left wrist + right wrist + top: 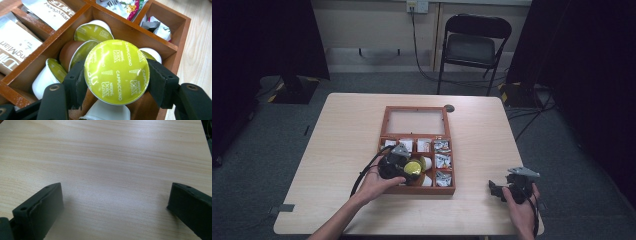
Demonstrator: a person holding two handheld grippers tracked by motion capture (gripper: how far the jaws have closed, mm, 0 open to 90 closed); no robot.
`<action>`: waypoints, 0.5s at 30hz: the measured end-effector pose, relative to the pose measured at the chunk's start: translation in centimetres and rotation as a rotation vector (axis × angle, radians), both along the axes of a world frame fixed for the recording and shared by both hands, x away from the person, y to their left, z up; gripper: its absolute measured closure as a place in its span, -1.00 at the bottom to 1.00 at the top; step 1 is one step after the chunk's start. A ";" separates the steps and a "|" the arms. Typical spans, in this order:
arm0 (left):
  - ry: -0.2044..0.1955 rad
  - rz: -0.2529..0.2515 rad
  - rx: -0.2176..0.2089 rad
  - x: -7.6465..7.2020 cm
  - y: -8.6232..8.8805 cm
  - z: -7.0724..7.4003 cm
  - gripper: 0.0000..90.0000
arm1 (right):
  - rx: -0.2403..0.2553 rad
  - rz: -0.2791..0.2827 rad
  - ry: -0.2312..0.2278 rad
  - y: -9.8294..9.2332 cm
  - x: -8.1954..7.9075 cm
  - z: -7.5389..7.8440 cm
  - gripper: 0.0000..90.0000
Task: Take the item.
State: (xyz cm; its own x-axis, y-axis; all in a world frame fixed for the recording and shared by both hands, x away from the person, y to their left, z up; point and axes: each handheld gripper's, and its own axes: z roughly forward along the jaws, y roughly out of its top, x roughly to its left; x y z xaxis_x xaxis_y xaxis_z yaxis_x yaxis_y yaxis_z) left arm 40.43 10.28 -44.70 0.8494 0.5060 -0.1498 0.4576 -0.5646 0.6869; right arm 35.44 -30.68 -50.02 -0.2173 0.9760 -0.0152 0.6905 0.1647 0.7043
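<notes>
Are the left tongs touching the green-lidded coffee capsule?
Touching. In the left gripper view, both jaws of the left tongs press against opposite edges of the coffee capsule, holding it above the wooden box.

A pale wooden table [342, 150] stands on grey carpet [242, 165]. Behind it, against the far wall, sits a black folding chair [473, 47], and a cable [418, 45] drops from a wall socket [417, 6] down to the floor. Dark curtains [257, 40] hang on both sides of the room. A small dark round disc [449, 108] lies on the tabletop near its far edge. More cables [532, 112] trail over the carpet at the right. A strip of grey tape [283, 208] is stuck to the floor near the table's left front corner.
</notes>
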 end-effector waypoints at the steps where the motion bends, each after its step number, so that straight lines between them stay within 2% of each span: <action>1: 0.001 0.001 -0.006 0.0 -0.1 0.0 -0.15 | 0.001 -0.001 0.000 0.0 0.0 0.0 -1.00; 5: -0.013 -0.005 -0.020 -0.2 -0.1 0.4 -0.15 | 0.000 0.000 0.000 0.0 0.0 0.0 -1.00; 9: -0.033 0.009 -0.044 -0.3 0.5 1.3 -0.15 | 0.000 -0.001 0.000 0.0 0.0 0.0 -1.00; 11: -0.035 0.013 -0.067 -0.3 0.8 1.5 -0.15 | 0.001 0.000 -0.001 0.0 0.0 0.0 -1.00; 15: -0.035 0.014 -0.079 -0.2 1.1 1.6 -0.15 | 0.000 0.000 0.000 0.0 0.0 0.0 -1.00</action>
State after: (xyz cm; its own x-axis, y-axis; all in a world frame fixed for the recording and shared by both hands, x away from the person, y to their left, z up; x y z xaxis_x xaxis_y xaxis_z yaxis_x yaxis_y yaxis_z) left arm 40.21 11.37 -43.06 0.8476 0.5058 -0.1605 0.4403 -0.5014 0.7448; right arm 35.44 -30.68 -50.02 -0.2172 0.9760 -0.0151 0.6905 0.1646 0.7043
